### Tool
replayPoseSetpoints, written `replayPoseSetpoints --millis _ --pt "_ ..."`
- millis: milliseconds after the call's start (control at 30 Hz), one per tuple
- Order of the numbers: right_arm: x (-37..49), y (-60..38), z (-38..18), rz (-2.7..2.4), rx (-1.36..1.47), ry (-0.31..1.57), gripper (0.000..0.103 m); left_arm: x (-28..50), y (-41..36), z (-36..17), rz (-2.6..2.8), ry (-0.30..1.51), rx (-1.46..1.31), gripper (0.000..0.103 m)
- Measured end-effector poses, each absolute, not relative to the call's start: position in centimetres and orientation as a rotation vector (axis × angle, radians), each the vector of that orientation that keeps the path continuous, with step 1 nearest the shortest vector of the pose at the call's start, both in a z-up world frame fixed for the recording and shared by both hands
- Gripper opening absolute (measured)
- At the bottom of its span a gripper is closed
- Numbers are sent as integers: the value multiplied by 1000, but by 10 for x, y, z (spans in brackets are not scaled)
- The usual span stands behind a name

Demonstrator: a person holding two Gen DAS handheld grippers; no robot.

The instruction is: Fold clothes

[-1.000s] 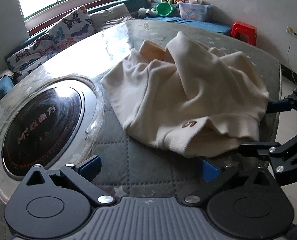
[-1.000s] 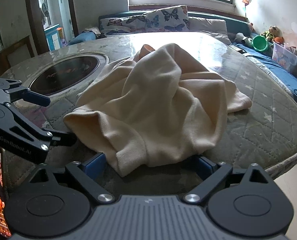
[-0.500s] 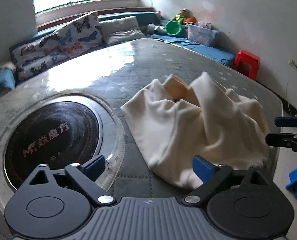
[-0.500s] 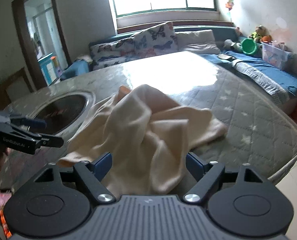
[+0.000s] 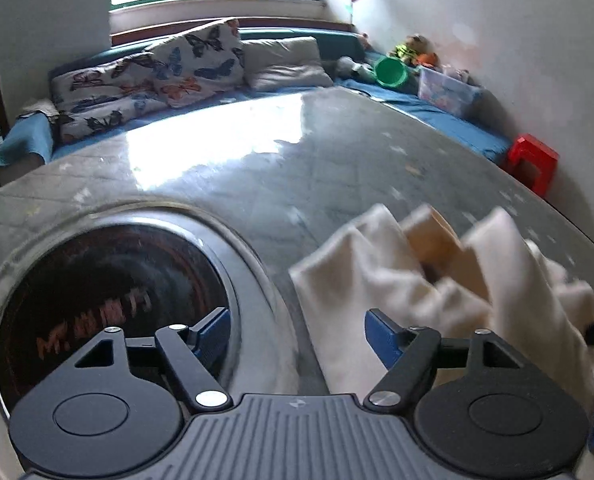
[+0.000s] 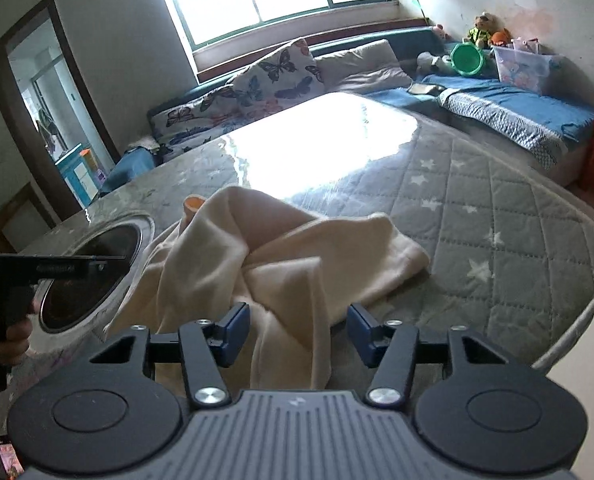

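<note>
A cream garment (image 6: 281, 264) lies crumpled on the grey quilted table (image 6: 477, 216), with an orange lining showing at its top. In the right wrist view my right gripper (image 6: 297, 330) hovers just short of its near edge. Its jaws are closing with a fold of cloth between them, and the pads do not press on it. In the left wrist view the garment (image 5: 449, 280) lies to the right. My left gripper (image 5: 297, 330) is over the table beside the round black cooktop (image 5: 109, 312). Its jaws are closing, and only the garment's left edge lies between them, untouched.
The cooktop (image 6: 89, 276) is sunk into the table left of the garment. A person's hand (image 6: 15, 344) holds the left tool at the left edge. Butterfly cushions (image 5: 193, 64), a green bucket (image 5: 391, 70), a plastic box (image 5: 449, 90) and a red stool (image 5: 531, 162) line the far walls.
Both grippers have drawn back from the garment and rolled, and their jaws have narrowed. The left one has shifted left toward the cooktop. The garment stays heaped on the table.
</note>
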State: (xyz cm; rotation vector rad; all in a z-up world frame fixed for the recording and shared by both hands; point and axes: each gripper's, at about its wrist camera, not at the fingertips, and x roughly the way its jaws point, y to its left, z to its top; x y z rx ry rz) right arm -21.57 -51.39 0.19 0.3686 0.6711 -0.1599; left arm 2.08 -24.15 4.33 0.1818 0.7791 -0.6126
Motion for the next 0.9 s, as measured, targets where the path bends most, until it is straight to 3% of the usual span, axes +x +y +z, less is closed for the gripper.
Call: replayPoseSetpoints --millis 467,567,600,700,767,833,900 --pt "-190 -520 2 -155 358 673 52 56 -271 16 -734 767 232 73" --pt "-187 -520 1 -144 358 676 46 59 -271 13 -764 768 219 58" --pt "-186 -521 0 -140 360 678 44 59 -272 13 -775 763 219 44" --pt "-184 -521 -2 -131 361 685 38 55 -273 16 -816 759 222 17" --pt "-182 -522 -3 -127 361 690 37 50 -274 17 -808 737 245 12" --pt "-180 -523 -4 -122 366 697 21 46 -272 18 -783 725 258 8" --pt "-179 -522 -4 -109 371 700 18 45 -266 20 -747 717 259 7"
